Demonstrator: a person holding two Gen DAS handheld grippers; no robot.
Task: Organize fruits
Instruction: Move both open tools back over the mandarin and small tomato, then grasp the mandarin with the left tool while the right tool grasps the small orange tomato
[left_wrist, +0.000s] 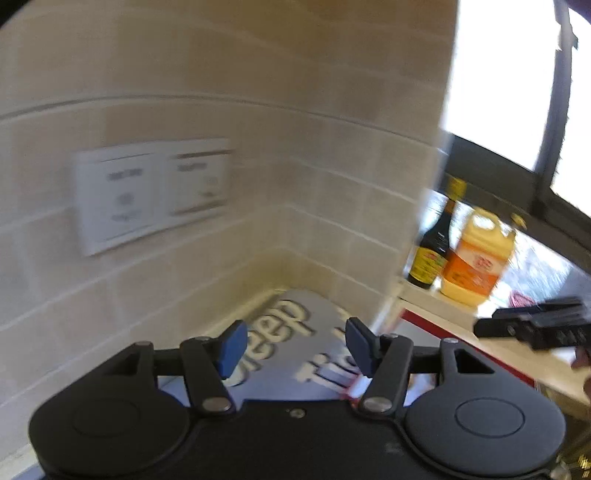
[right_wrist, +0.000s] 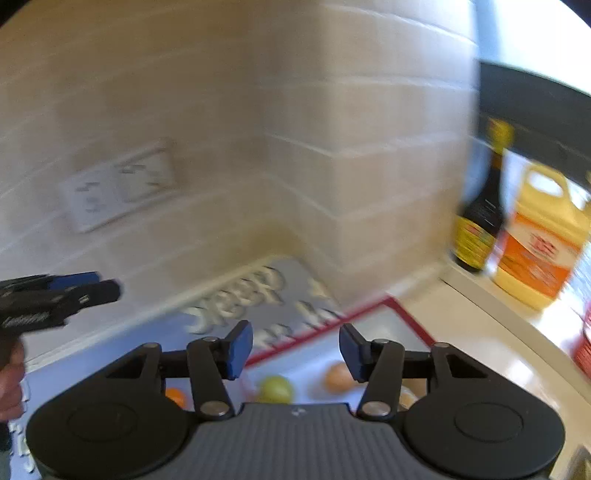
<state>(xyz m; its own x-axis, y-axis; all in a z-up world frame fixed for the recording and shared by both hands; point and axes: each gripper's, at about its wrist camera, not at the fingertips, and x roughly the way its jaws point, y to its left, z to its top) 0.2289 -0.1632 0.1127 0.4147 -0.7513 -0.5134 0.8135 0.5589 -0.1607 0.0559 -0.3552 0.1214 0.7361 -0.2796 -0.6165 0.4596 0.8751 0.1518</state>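
Both views are motion-blurred. My right gripper (right_wrist: 295, 349) is open and empty, held above a white tray with a red rim (right_wrist: 369, 312). In the tray lie a yellow-green fruit (right_wrist: 275, 387) and an orange fruit (right_wrist: 338, 374); another orange fruit (right_wrist: 175, 397) shows behind the left finger. My left gripper (left_wrist: 295, 347) is open and empty, held over a blue-grey mat with white lettering (left_wrist: 291, 332). The left gripper also shows at the left edge of the right wrist view (right_wrist: 74, 291). No fruit shows in the left wrist view.
A tiled wall corner (left_wrist: 295, 221) stands straight ahead with a double socket (left_wrist: 151, 192). On the ledge to the right stand a dark sauce bottle (right_wrist: 480, 210) and a yellow jug with an orange label (right_wrist: 535, 243). A red container (right_wrist: 583, 343) sits at the right edge.
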